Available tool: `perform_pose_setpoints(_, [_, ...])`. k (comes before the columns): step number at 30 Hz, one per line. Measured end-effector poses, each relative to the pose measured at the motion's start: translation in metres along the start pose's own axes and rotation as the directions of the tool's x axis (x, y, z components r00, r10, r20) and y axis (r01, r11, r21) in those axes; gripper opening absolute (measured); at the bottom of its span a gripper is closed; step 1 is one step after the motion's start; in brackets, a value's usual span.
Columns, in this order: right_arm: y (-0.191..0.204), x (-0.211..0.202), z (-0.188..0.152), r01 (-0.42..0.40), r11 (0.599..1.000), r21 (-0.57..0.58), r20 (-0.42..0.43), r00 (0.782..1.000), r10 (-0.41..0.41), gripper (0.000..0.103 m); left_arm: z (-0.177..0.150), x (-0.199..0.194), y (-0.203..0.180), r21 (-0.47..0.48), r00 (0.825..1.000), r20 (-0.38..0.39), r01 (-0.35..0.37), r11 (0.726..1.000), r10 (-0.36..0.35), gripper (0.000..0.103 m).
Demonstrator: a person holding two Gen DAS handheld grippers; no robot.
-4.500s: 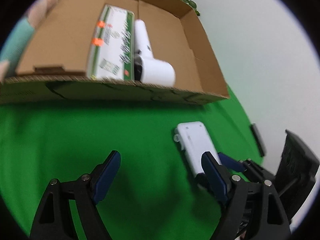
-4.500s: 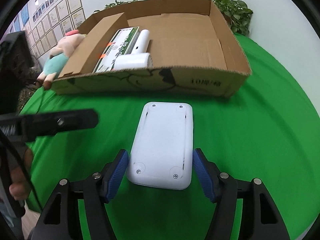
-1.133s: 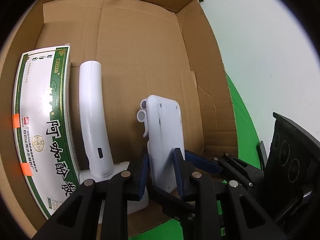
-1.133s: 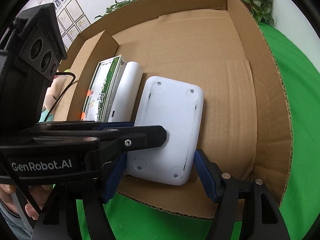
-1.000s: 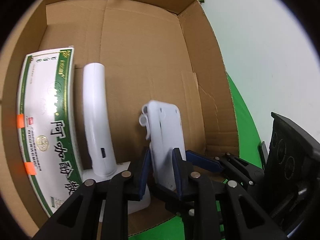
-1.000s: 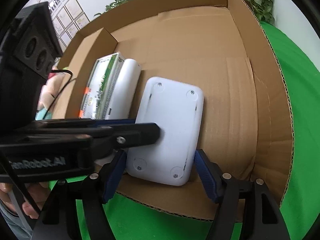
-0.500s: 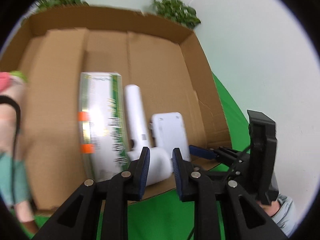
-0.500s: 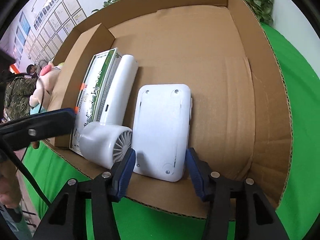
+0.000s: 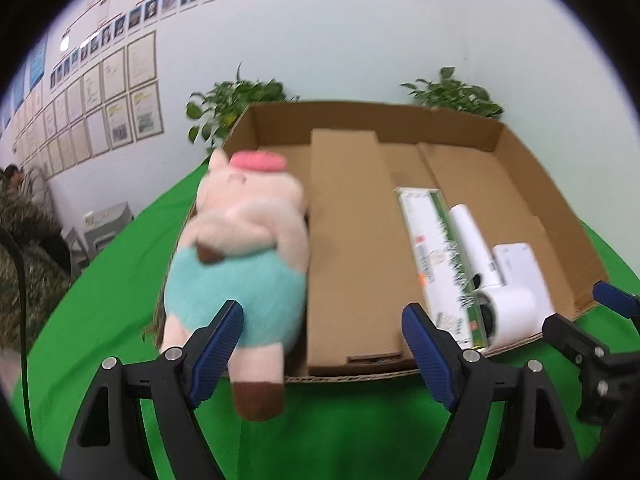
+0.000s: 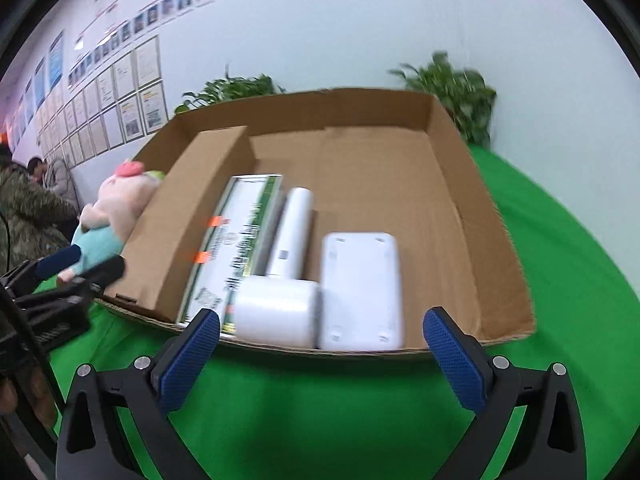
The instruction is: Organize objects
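Note:
An open cardboard box [image 10: 492, 216] [image 9: 352, 264] lies on the green cloth. In it lie a green-and-white carton [image 10: 236, 248] [image 9: 436, 256], a white hair dryer [image 10: 280, 296] [image 9: 492, 296] and a flat white device [image 10: 360, 288] [image 9: 520, 264], side by side. A pink plush pig in teal [image 9: 240, 256] [image 10: 108, 216] leans against the box's left wall, outside it. My left gripper [image 9: 320, 340] hangs before the pig and the box flap, its jaws opening, nothing between them. My right gripper [image 10: 320, 356] stands back from the box's front edge, jaws opening wide, empty.
Green cloth [image 10: 568, 264] covers the table around the box. Potted plants [image 9: 240, 104] [image 10: 456, 96] stand behind the box by the white wall. A seated person [image 10: 28, 208] is at far left. The right gripper's finger [image 9: 616, 300] shows at the left view's right edge.
Both grippers let go of the flat white device, which now lies in the box, and drew back. The left one swung left towards the pig. Both jaws went from nearly shut to wide.

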State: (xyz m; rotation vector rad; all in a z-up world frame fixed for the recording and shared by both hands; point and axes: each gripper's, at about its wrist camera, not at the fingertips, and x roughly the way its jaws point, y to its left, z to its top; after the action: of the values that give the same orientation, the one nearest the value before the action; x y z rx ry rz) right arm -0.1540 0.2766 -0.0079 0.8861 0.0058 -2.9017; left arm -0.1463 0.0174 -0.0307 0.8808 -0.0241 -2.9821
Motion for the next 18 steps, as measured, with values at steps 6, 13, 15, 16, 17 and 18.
perform_pose_setpoints(6, [0.015, 0.029, -0.003, 0.019, 1.0, 0.018, -0.011, 1.0, -0.018, 0.103, 0.002, 0.008, -0.002, 0.021, 0.997, 0.072, -0.02, 1.0, 0.018, 0.091])
perform_pose_setpoints(13, [0.017, 0.044, -0.002, 0.035, 0.999, 0.013, -0.028, 0.999, -0.035, 0.103, -0.009, 0.012, -0.01, 0.045, 0.993, 0.112, -0.05, 0.998, 0.044, 0.1])
perform_pose_setpoints(15, [0.017, 0.043, -0.003, 0.039, 0.999, 0.01, -0.029, 0.999, -0.039, 0.103, -0.01, 0.013, -0.01, 0.041, 0.993, 0.11, -0.054, 0.998, 0.049, 0.101])
perform_pose_setpoints(16, [0.017, 0.043, -0.003, 0.039, 0.999, 0.011, -0.029, 0.999, -0.038, 0.103, -0.01, 0.013, -0.01, 0.041, 0.993, 0.111, -0.055, 0.998, 0.05, 0.101])
perform_pose_setpoints(17, [0.017, 0.041, -0.004, 0.039, 0.999, 0.011, -0.029, 0.999, -0.038, 0.103, -0.011, 0.012, -0.01, 0.041, 0.993, 0.111, -0.055, 0.998, 0.05, 0.101])
perform_pose_setpoints(18, [0.017, 0.041, -0.004, 0.039, 0.999, 0.011, -0.028, 0.999, -0.039, 0.103, -0.011, 0.013, -0.01, 0.041, 0.993, 0.111, -0.055, 0.998, 0.05, 0.101])
